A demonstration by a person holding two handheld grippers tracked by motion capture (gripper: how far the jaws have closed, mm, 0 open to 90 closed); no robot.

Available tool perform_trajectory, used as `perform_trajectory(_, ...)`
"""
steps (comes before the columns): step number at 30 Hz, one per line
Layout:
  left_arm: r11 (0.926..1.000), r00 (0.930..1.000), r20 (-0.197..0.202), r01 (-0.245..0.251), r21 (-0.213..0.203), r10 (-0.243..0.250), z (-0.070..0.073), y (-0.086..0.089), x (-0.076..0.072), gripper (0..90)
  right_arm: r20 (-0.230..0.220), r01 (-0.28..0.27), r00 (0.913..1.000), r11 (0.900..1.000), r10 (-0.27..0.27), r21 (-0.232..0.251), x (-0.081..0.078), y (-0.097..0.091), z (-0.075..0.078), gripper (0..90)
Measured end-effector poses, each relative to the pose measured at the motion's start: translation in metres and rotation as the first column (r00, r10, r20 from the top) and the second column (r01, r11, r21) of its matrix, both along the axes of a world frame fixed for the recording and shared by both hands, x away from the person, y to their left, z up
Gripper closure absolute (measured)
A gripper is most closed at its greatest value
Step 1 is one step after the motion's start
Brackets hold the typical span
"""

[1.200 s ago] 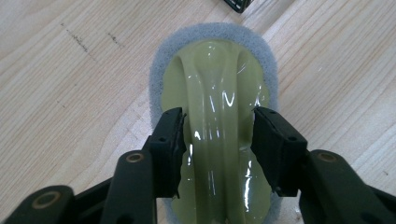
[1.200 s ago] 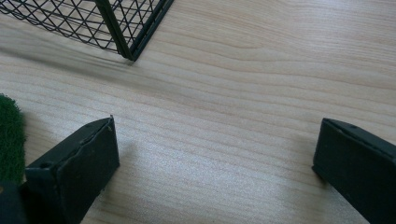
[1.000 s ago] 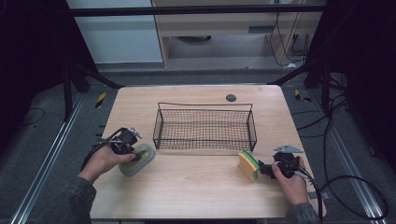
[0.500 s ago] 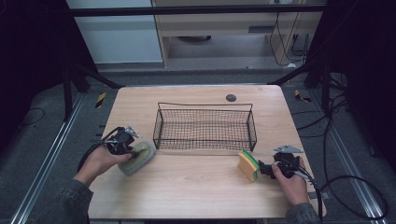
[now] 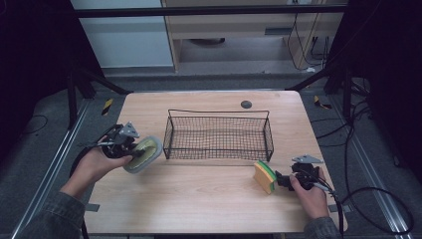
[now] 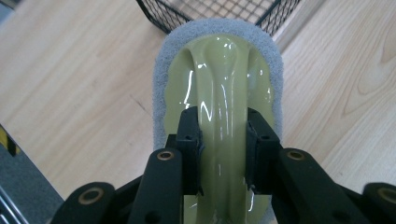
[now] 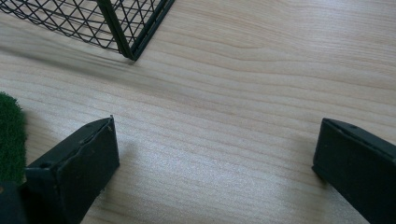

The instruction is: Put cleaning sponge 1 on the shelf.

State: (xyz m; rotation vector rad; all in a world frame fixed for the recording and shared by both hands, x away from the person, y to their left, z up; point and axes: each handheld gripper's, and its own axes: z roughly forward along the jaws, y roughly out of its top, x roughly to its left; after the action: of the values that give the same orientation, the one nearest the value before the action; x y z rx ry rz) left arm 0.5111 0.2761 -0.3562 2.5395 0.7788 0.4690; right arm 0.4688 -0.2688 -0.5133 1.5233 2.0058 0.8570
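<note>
A pale green scrubber (image 5: pixel 145 152) with a grey pad and an arched handle (image 6: pixel 223 93) hangs tilted just above the table's left side, close to the wire basket's (image 5: pixel 219 112) left end. My left gripper (image 5: pixel 133 149) is shut on that handle, its pads (image 6: pixel 190 135) pressing both sides. A yellow and green sponge (image 5: pixel 263 176) stands on edge at the front right. My right gripper (image 5: pixel 279 180) rests open on the table right behind it. In the right gripper view the green sponge face (image 7: pixel 9 135) lies outside the left jaw, and bare wood shows between the fingertips (image 7: pixel 215 128).
The black wire basket (image 7: pixel 126 37) sits mid-table with nothing in it. A small dark round disc (image 5: pixel 246 104) lies behind it near the far edge. The wooden table (image 5: pixel 199 199) has bare wood across the front. Dark frame legs and cables surround it.
My left hand has lifted the scrubber off the table and tipped it up toward the basket. The right hand and the sponge have stayed put.
</note>
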Motion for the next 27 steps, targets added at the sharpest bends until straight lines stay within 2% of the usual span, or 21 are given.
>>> perform_trajectory(5, 0.9995, 0.9991, 0.035, 0.022, 0.022, -0.023, 0.013, -0.011, 0.009, 70.7, 0.001, -0.001, 1.0000, 1.0000, 0.001, -0.003, 0.000, 0.000, 0.000, 0.7)
perform_trajectory(11, 0.9979, 0.9981, 0.043, 0.041, 0.050, -0.043, 0.017, -0.021, 0.018, 70.7, 0.002, -0.001, 1.0000, 1.0000, 0.001, -0.004, 0.000, 0.000, 0.000, 0.8)
perform_trajectory(13, 0.9972, 0.9973, 0.058, 0.042, 0.062, -0.046, 0.018, -0.024, 0.020, 70.7, 0.002, -0.001, 1.0000, 1.0000, 0.001, -0.004, 0.000, 0.000, 0.000, 0.8)
perform_trajectory(15, 0.9967, 0.9955, 0.084, 0.038, 0.072, -0.044, 0.019, -0.027, 0.022, 70.7, 0.002, -0.001, 1.0000, 1.0000, 0.001, -0.004, 0.000, 0.000, 0.000, 0.7)
perform_trajectory(19, 0.9962, 0.9922, 0.110, 0.051, 0.071, -0.059, 0.022, -0.035, 0.024, 70.8, 0.002, 0.000, 1.0000, 1.0000, 0.000, -0.003, 0.000, 0.000, 0.000, 0.8)
perform_trajectory(27, 0.9886, 0.9854, 0.125, 0.102, 0.111, -0.115, 0.028, -0.057, 0.033, 70.8, 0.004, -0.003, 1.0000, 1.0000, 0.003, -0.007, 0.000, 0.000, 0.000, 0.8)
